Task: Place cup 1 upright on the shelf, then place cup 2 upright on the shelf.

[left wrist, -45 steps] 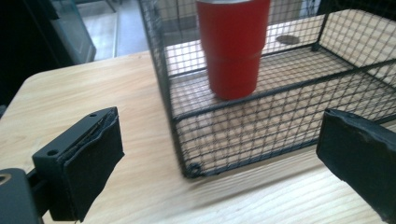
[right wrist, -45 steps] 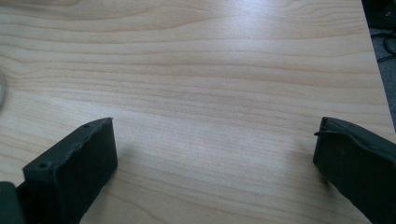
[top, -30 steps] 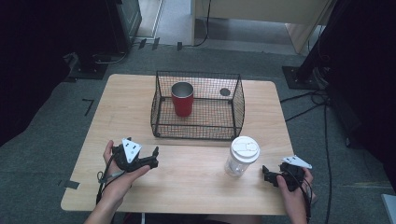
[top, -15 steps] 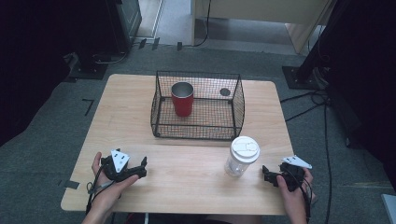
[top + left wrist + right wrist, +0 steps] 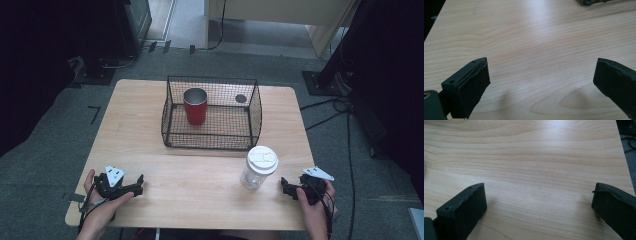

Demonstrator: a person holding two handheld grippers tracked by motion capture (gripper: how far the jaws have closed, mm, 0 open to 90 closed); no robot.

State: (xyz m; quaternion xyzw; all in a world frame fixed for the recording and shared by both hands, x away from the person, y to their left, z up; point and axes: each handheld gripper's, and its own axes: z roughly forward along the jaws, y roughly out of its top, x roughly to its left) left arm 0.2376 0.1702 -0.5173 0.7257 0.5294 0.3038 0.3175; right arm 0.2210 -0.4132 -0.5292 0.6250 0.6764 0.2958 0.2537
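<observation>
Right gripper beside lidded cup (seemingly apart)

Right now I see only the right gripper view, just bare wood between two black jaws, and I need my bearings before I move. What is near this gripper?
Observer: A clear cup with a white lid stands upright on the table, just beside the right gripper.
Operator: Is anything else out there?
Observer: A black wire basket sits farther back, with a red cup upright inside it.
Operator: And the other gripper?
Observer: The left gripper rests near the table's front left, jaws wide apart with bare wood between them.
</observation>
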